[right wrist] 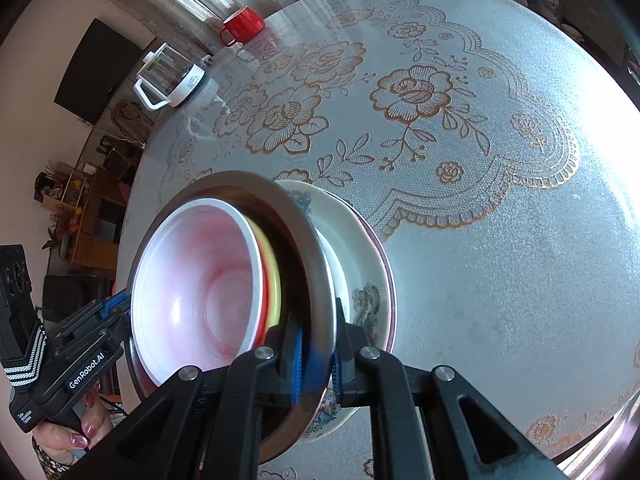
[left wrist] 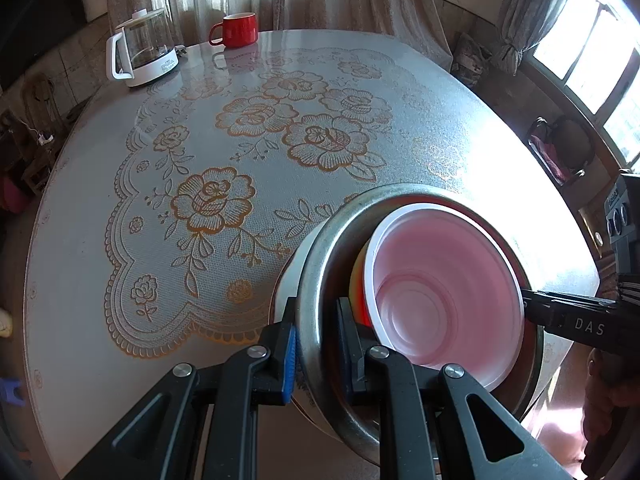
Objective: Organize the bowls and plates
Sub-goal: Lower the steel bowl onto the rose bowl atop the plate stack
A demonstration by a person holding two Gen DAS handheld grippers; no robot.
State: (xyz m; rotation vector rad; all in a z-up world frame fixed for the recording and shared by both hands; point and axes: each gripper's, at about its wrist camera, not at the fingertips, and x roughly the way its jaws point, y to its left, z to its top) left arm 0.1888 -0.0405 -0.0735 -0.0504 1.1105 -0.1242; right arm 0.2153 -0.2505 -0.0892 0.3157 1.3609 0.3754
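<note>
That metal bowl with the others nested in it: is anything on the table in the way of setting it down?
Nothing visible. The metal bowl hangs over patterned table; the red mug and kettle stand at the far edge.

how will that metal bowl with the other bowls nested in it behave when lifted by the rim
The metal bowl looks stiff, so it probably won't flex. Its smooth rim may slip in the pads. The pink-white bowl sits loosely off-centre inside, so it could shift if tilted.

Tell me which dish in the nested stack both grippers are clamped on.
The steel bowl: the left gripper and right gripper pinch its metal rim. The white bowl and yellow bowl sit inside it; the patterned plate lies beneath.
</note>
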